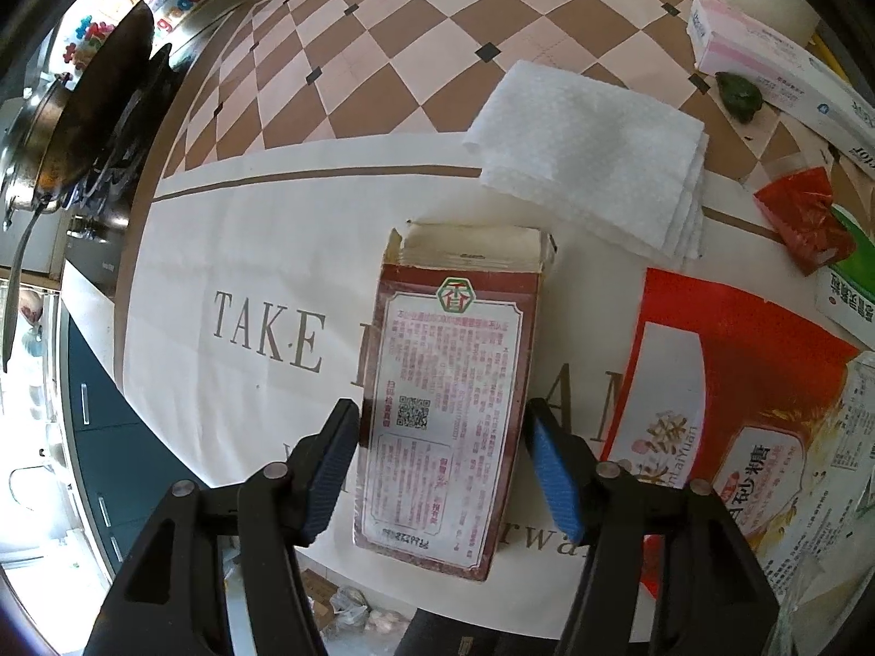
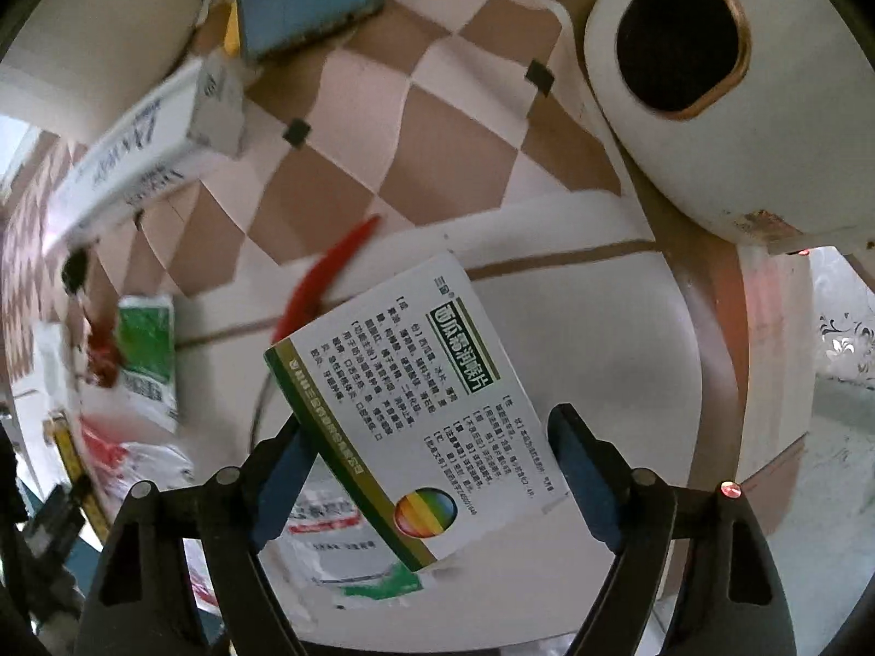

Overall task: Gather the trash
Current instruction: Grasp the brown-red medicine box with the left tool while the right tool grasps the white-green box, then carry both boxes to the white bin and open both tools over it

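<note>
1. left gripper point(image 1: 442, 470) straddles the dark red carton point(image 1: 454, 399) lying on the white cloth point(image 1: 246, 251); jaws about half open, pads just beside its sides, not clearly pressing.
2. right gripper point(image 2: 426, 484) is wide, white medicine box point(image 2: 415, 410) between its jaws, skewed; can't tell if it's gripped.
3. risk: that skewed box could twist out if the jaws close on its corners.
4. carton's torn, open end might crumple and slip.
</note>
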`<move>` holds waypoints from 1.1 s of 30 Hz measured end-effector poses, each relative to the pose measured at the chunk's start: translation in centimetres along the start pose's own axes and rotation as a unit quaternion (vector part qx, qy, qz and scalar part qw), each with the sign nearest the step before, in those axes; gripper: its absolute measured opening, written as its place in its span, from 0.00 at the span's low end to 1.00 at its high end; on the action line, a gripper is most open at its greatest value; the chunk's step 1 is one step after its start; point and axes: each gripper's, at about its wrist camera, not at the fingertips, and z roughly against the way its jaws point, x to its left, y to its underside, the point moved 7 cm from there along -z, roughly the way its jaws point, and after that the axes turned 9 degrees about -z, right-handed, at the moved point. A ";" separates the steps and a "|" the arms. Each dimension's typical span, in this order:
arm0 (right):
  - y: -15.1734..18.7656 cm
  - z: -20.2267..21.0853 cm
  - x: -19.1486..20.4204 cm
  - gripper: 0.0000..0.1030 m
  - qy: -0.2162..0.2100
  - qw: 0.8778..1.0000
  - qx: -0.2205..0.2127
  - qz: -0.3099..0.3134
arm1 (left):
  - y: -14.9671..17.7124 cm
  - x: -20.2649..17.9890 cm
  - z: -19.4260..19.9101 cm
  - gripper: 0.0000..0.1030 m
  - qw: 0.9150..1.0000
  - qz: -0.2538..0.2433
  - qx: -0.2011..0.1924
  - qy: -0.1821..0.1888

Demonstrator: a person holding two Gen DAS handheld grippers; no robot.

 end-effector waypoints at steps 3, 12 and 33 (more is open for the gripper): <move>-1.2 1.4 -0.8 0.82 0.000 1.000 -0.021 -0.002 | 0.0 0.3 0.6 0.54 1.000 0.004 -0.012 -0.003; 3.2 7.2 2.1 0.81 -0.011 0.996 -0.080 0.023 | -0.3 4.1 5.4 0.54 0.996 0.053 -0.076 -0.009; 20.3 17.0 30.9 0.78 -0.127 0.957 -0.132 0.225 | 12.9 21.6 9.2 0.54 0.959 0.243 -0.142 0.015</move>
